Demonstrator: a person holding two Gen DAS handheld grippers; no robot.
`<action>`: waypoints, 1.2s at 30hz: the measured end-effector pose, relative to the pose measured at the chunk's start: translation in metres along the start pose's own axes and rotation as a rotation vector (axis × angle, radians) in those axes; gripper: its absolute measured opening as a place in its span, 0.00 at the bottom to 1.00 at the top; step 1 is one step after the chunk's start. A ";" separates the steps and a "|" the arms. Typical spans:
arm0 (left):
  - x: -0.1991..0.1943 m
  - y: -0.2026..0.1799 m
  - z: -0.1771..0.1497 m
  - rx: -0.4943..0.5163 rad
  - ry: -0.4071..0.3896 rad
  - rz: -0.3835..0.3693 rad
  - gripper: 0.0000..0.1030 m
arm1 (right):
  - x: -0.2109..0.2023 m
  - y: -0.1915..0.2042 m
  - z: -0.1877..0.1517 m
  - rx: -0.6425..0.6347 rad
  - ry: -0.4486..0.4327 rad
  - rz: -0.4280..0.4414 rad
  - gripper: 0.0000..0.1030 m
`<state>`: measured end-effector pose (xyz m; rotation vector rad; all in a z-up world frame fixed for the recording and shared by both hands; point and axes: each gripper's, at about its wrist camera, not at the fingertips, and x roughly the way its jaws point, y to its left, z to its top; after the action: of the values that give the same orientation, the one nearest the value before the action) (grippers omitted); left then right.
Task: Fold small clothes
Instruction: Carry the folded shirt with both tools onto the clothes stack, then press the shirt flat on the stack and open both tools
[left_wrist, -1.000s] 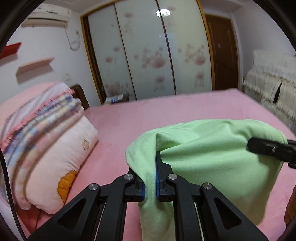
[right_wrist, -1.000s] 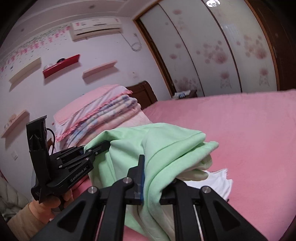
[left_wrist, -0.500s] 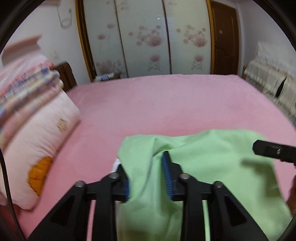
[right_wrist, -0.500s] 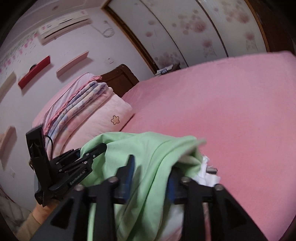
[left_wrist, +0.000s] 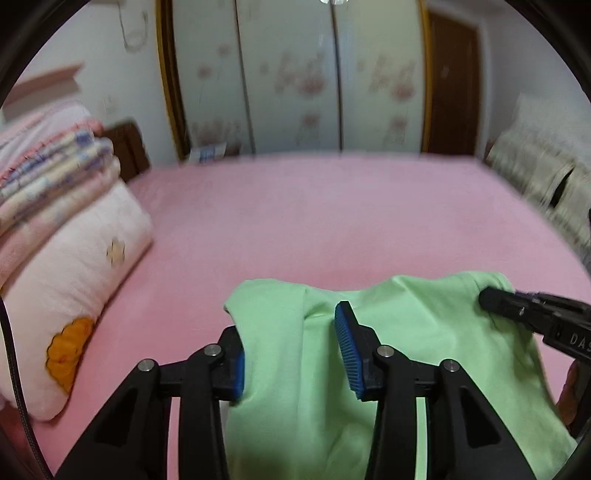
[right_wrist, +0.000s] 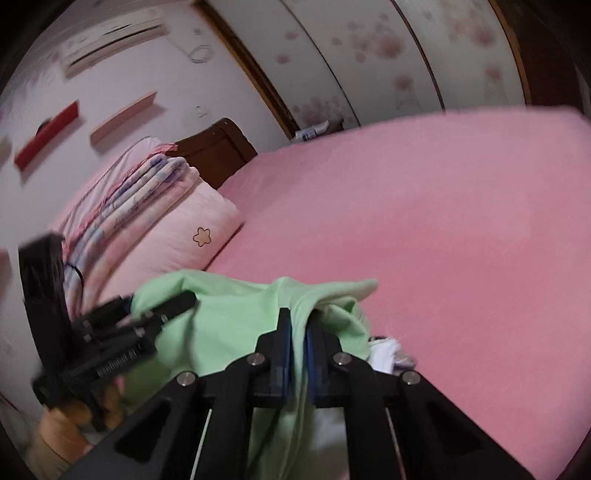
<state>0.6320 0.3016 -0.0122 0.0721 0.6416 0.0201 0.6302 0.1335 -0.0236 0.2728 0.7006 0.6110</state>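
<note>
Although both grippers had carried the cloth raised a moment earlier, the lines below record it lowered onto the bed.

Change: the green garment (left_wrist: 369, 369) came down from mid-air to lie on the pink bedsheet (left_wrist: 332, 221), its far edge now resting flat.
Left gripper (left_wrist: 291, 354): let go; its blue pads stood apart with the cloth lying loose between them, no longer pinched as it was a second before.
Right gripper (right_wrist: 298, 347): its jaws were closing again after a brief release, and the frame showed the pads pressed on a fold of the green cloth.
Meaning for the task: judged from this, one fold had been laid down, and the right side was probably re-gripping for the next one.
Pose: both grippers sloped down toward the mattress, side by side, the right one's tip at the garment's far right corner in the left view.
Garment's place: on the near part of the bed, beside the pillow (left_wrist: 74, 288), partly covering a white garment (right_wrist: 384, 352).
</note>
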 end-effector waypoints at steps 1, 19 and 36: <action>-0.011 0.000 -0.006 0.001 -0.062 -0.006 0.39 | -0.012 0.002 -0.005 -0.018 -0.044 0.001 0.07; -0.074 0.070 -0.092 -0.280 0.123 0.047 0.81 | -0.128 0.036 -0.078 -0.088 0.055 0.001 0.42; -0.094 0.066 -0.148 -0.421 0.126 -0.122 0.31 | -0.111 0.079 -0.109 -0.056 0.179 0.010 0.41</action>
<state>0.4685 0.3722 -0.0693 -0.3769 0.7553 0.0416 0.4561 0.1320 -0.0124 0.1714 0.8536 0.6692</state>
